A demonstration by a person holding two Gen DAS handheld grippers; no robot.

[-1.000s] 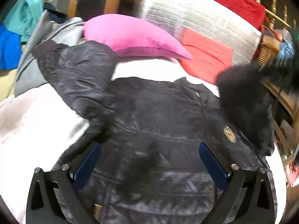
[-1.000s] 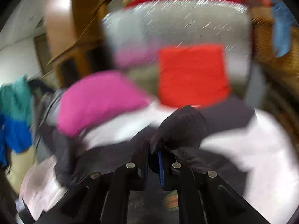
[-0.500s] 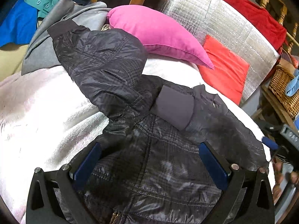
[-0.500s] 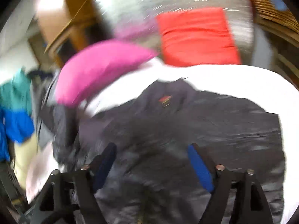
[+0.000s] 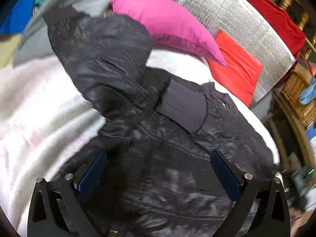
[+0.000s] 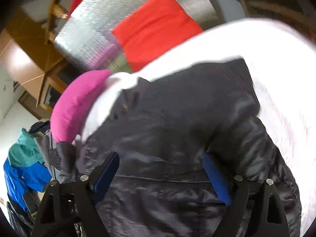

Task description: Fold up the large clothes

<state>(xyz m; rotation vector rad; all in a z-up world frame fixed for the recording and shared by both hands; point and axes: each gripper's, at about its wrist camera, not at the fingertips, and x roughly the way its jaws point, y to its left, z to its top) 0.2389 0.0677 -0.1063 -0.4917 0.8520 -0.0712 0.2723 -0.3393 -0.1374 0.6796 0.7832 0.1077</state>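
Jaws spread wide on both the left gripper (image 5: 158, 169) and right gripper (image 6: 161, 173), nothing pinched; the slick black jacket (image 5: 177, 177) may let its folded sleeve (image 5: 183, 108) slip open.

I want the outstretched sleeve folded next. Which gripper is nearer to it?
Left. The left gripper hovers just below the outstretched sleeve; the right gripper hangs over the jacket's far side.

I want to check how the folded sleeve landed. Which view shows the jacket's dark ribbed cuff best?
The left wrist view: the cuff lies flat across the black jacket, fully visible beyond the open left gripper. In the right wrist view I cannot pick that cuff out of the blurred jacket body.
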